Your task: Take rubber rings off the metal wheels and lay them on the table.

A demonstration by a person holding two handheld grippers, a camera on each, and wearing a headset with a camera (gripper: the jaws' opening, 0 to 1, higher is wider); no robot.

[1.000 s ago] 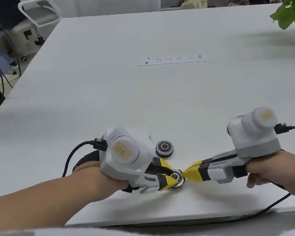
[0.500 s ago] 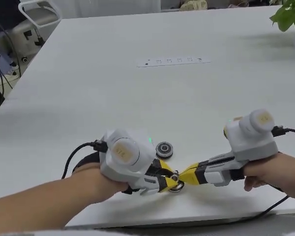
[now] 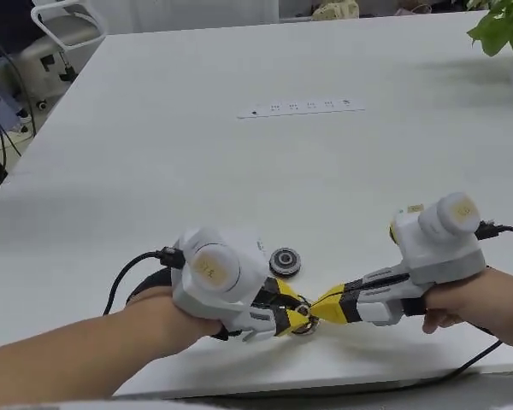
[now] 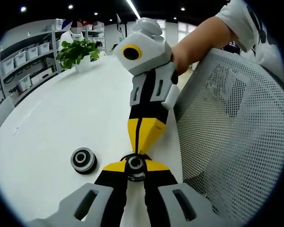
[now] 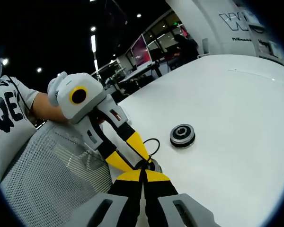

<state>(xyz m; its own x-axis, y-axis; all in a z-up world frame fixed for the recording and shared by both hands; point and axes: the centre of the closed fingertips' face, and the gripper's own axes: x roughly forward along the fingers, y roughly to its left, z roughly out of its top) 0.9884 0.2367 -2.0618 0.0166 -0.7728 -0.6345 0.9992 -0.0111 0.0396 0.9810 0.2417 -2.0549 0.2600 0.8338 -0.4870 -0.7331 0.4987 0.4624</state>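
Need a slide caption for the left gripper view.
Left gripper clamps a wheel at the table edge; the right gripper's shut jaws meet its rim; a second wheel lies beside.

Near edge of table (image 3: 239, 171) is crowded: left gripper (image 3: 296, 318) and right gripper (image 3: 318, 306) meet tip to tip at a wheel (image 3: 305, 324). Second wheel (image 3: 285, 260) lies just behind. Open tabletop beyond, up to power strip (image 3: 301, 107). Plant (image 3: 500, 26) at far right corner. Mesh chair (image 4: 236, 118) beside near edge.
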